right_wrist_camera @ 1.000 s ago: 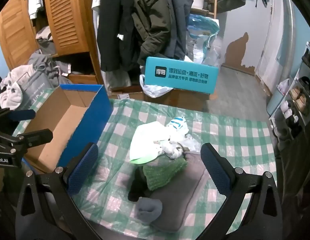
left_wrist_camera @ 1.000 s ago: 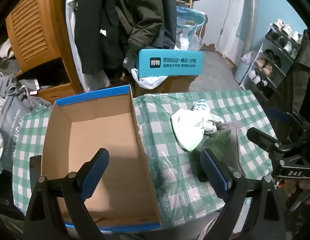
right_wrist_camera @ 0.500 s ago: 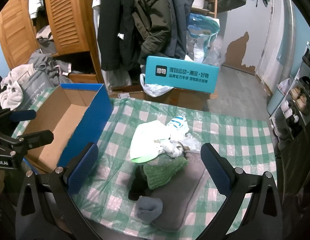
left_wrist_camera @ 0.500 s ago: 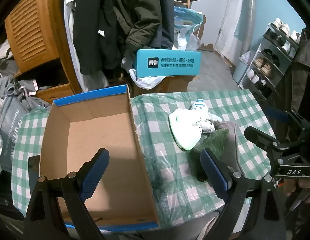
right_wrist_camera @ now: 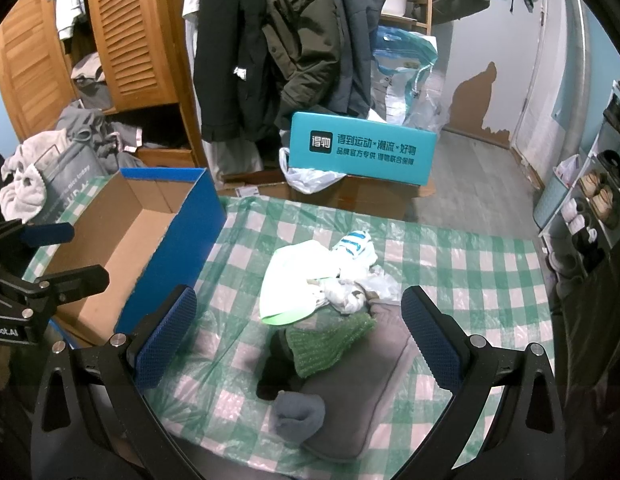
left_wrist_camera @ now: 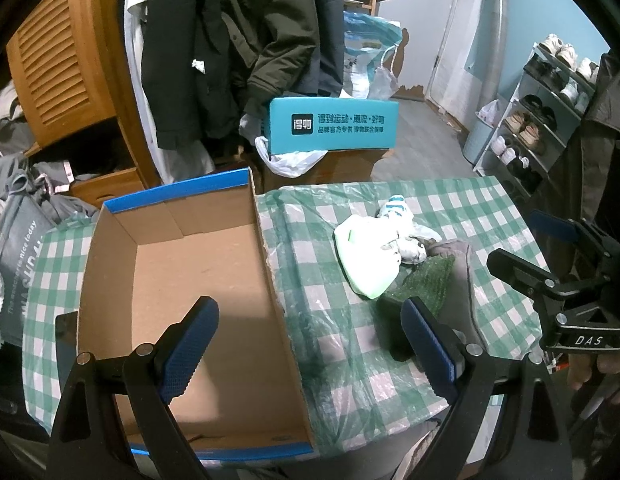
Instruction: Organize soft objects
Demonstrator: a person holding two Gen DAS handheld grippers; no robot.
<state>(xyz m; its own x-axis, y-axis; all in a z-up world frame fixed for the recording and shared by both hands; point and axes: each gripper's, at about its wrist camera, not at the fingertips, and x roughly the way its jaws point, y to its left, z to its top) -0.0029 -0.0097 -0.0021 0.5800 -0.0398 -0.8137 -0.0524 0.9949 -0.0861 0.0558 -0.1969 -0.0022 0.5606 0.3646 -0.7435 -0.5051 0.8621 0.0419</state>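
The left gripper is held with its jaws spread wide, the two blue-padded fingers well apart and nothing between them. It hovers above the near edge of the table, tilted downward and forward. In the right wrist view the same tool appears at the left edge of the table, its black finger arms reaching inward. The right gripper likewise has its jaws fully parted and holds nothing, poised above the near right part of the table. A hand grips its black body from below, fingertips just visible.
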